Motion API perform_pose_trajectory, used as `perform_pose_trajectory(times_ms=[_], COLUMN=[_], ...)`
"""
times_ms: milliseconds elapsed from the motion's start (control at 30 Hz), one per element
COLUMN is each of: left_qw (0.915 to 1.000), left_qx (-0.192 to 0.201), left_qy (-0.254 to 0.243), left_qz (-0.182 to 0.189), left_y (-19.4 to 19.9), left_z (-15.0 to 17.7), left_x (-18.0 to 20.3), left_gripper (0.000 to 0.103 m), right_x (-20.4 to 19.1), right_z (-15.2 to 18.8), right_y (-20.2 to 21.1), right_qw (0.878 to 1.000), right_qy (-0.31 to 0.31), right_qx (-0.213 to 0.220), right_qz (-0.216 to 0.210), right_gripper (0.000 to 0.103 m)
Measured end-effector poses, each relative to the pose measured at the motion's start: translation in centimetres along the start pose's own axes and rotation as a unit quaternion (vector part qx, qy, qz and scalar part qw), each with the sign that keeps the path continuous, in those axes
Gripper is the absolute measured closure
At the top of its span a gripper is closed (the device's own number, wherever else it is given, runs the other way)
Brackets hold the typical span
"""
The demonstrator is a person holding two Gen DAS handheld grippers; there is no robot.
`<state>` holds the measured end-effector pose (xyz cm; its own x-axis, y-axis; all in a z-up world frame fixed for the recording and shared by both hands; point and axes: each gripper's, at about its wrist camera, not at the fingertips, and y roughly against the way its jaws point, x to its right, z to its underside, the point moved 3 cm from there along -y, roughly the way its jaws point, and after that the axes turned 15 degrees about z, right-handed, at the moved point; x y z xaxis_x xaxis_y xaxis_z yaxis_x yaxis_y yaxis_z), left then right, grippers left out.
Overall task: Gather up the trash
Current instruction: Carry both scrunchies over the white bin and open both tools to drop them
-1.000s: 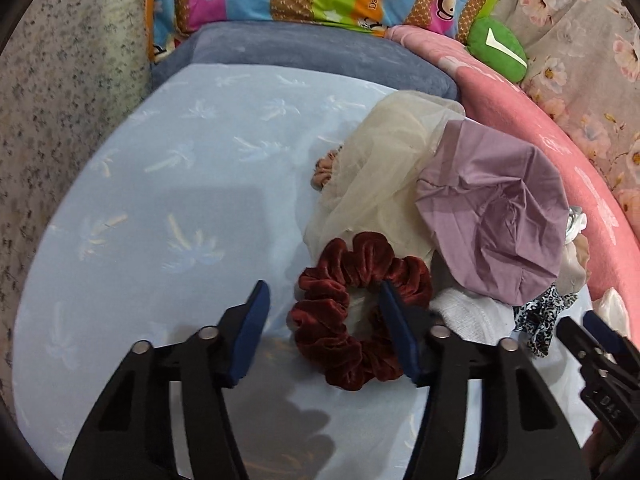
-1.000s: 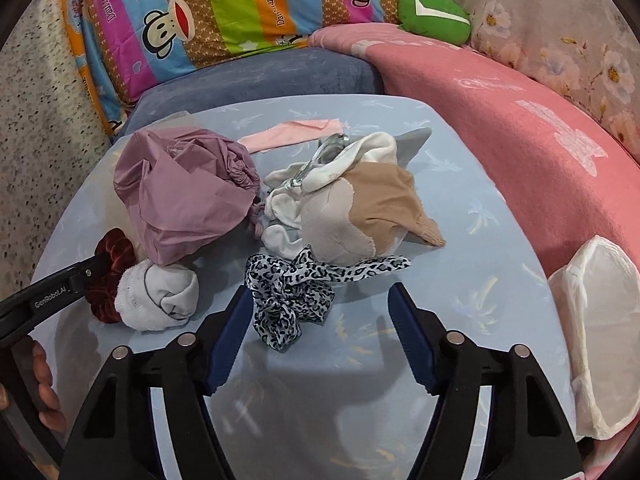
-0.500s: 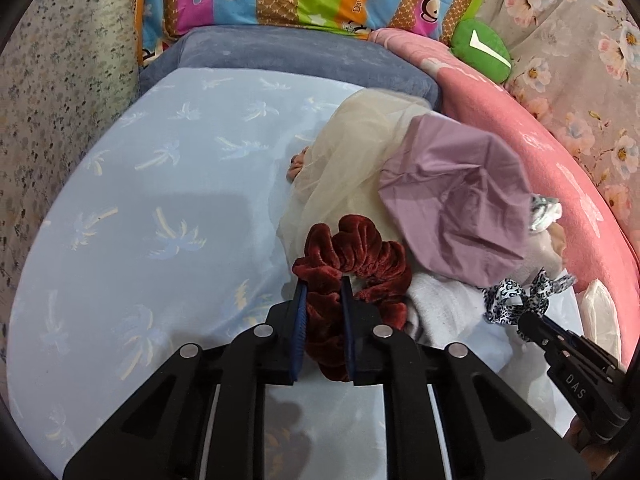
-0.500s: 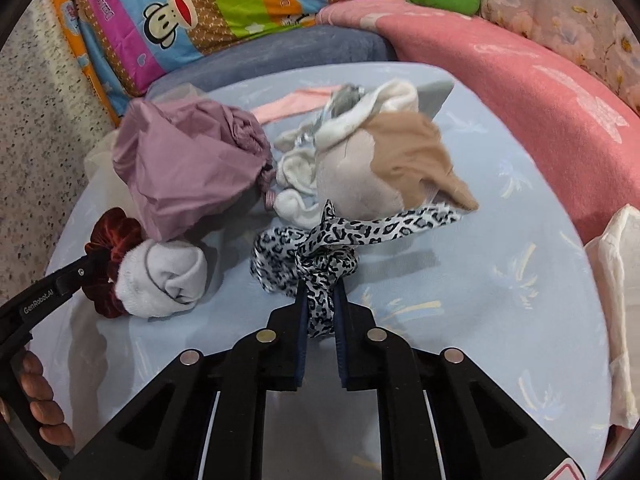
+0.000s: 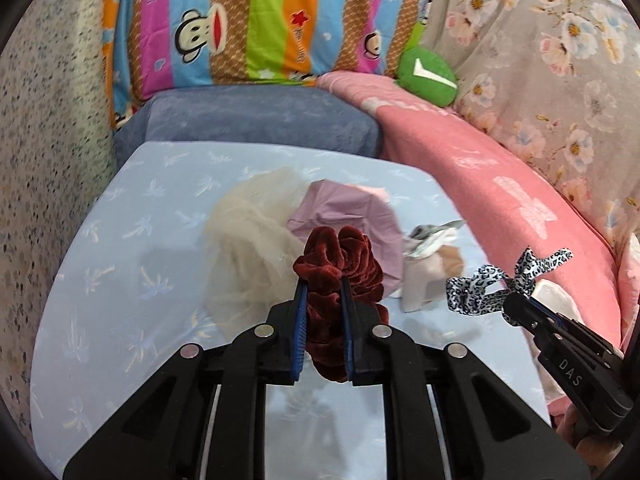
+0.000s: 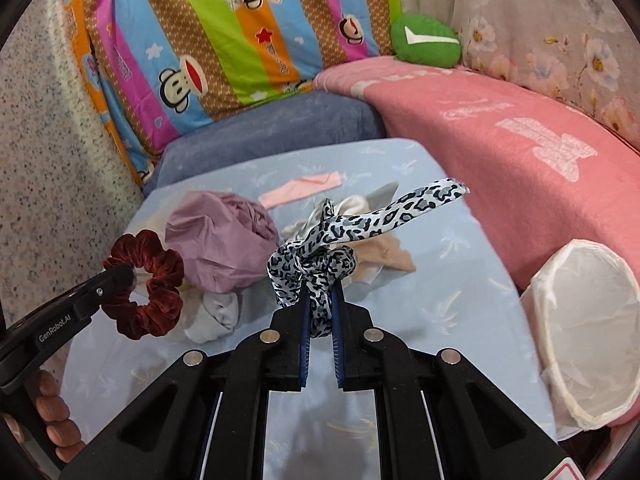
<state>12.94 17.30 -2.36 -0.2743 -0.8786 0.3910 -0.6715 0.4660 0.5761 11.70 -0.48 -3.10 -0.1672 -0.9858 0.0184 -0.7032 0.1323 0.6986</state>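
Note:
My left gripper (image 5: pixel 323 284) is shut on a dark red velvet scrunchie (image 5: pixel 340 264) and holds it above the light blue table (image 5: pixel 120 280). The scrunchie also shows in the right wrist view (image 6: pixel 146 284). My right gripper (image 6: pixel 321 292) is shut on a leopard-print scrunchie (image 6: pixel 316 264) with a long tail, lifted off the table; it also shows in the left wrist view (image 5: pixel 504 276). On the table lie a crumpled mauve cloth (image 6: pixel 220 244), a beige mesh (image 5: pixel 248 240), a white sock ball (image 6: pixel 216 316) and tan and white socks (image 6: pixel 380 260).
A white lined bin (image 6: pixel 588 336) stands at the table's right edge against a pink blanket (image 6: pixel 520 136). A pink strip (image 6: pixel 304 190) lies at the back of the table. A grey-blue cushion (image 5: pixel 256 120), a striped monkey pillow (image 5: pixel 256 20) and a green plush (image 5: pixel 428 76) lie behind.
Both grippers closed on their scrunchies, the left on the red one and the right on the leopard one, then lifted them off the table.

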Motion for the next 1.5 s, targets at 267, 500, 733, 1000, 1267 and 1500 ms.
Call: perform_pose_trajectory(times_ms=[267, 500, 733, 1000, 1267, 1500], left_qw=[0.9975, 0.9922, 0.9851, 0.9776, 0.9690, 0.9642], left_qx=[0.013, 0.012, -0.003, -0.030, -0.057, -0.067], left_qy=[-0.050, -0.086, -0.123, -0.146, -0.164, -0.170], left_qz=[0.049, 0.089, 0.120, 0.148, 0.176, 0.192], left_y=[0.1, -0.8, -2.6, -5.2, -7.8, -9.4], left_z=[-0.9, -0.8, 0.2, 1.6, 3.0, 3.5], left_x=[6.6, 12.5, 18.1, 22.8, 26.8, 28.8], left_gripper=[0.088, 0.088, 0.088, 0.088, 0.087, 0.083], right_x=[4.8, 10.5, 16.4, 22.6, 26.6, 28.0], right_z=[-1.4, -1.8, -1.3, -0.1, 1.3, 1.7], right_y=[3.4, 5.3, 6.0, 5.8, 5.1, 4.9], right_qw=[0.999, 0.996, 0.993, 0.987, 0.981, 0.977], right_qy=[-0.032, -0.061, -0.092, -0.128, -0.151, -0.167], right_qx=[0.032, 0.051, 0.056, 0.050, 0.037, 0.035], right_qz=[0.015, 0.031, 0.057, 0.085, 0.112, 0.125], right_gripper=[0.094, 0.094, 0.094, 0.094, 0.093, 0.084])
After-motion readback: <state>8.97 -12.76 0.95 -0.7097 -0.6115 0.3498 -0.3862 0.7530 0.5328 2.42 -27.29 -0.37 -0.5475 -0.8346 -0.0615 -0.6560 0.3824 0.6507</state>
